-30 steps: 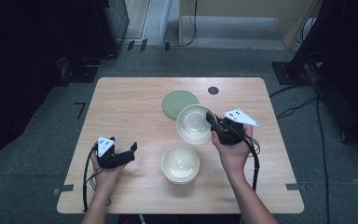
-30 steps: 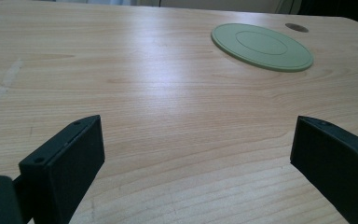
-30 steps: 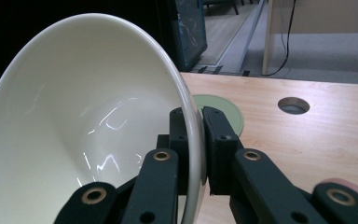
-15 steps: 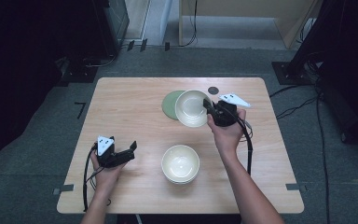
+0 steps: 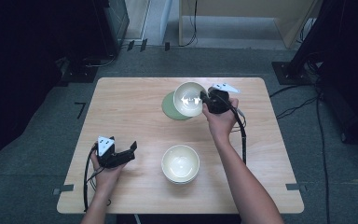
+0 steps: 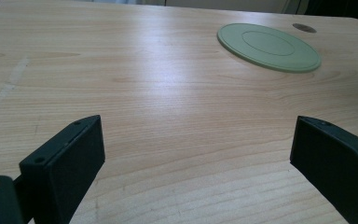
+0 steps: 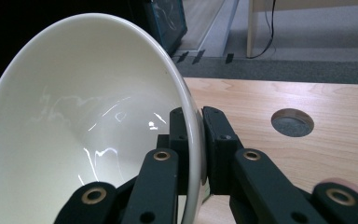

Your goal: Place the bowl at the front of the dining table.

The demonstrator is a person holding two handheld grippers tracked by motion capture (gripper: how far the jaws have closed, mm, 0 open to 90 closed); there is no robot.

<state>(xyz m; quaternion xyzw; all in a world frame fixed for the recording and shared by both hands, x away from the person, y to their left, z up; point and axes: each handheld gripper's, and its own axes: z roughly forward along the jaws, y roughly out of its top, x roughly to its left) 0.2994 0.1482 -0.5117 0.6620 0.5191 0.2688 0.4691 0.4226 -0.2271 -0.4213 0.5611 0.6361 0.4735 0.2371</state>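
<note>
Grey carpet and dark equipment ring your workspace, and at its centre stands one light wooden table [image 5: 135, 116] with a small round hole [image 7: 292, 122] near its far edge. On it you have two cream bowls and one flat green round mat [image 6: 268, 45]. One bowl [image 5: 180, 163] sits upright near your edge of the table, between your forearms, and nothing lies inside it. The other bowl [image 5: 189, 99] is off the surface, tipped on its side with its opening turned toward the left, above the right part of the mat; the right gripper view shows its glossy inside [image 7: 88, 126] bare of contents. Your right gripper [image 5: 204, 99] is clenched on that bowl's rim, one jaw inside the wall and one outside, pads pressed against the ceramic. Your left gripper [image 5: 129, 150] rests low over the table's near left part, well apart from both bowls, its jaws spread wide with bare wood between them, aimed toward the mat. One cable trails from each gripper back along your arm.
</note>
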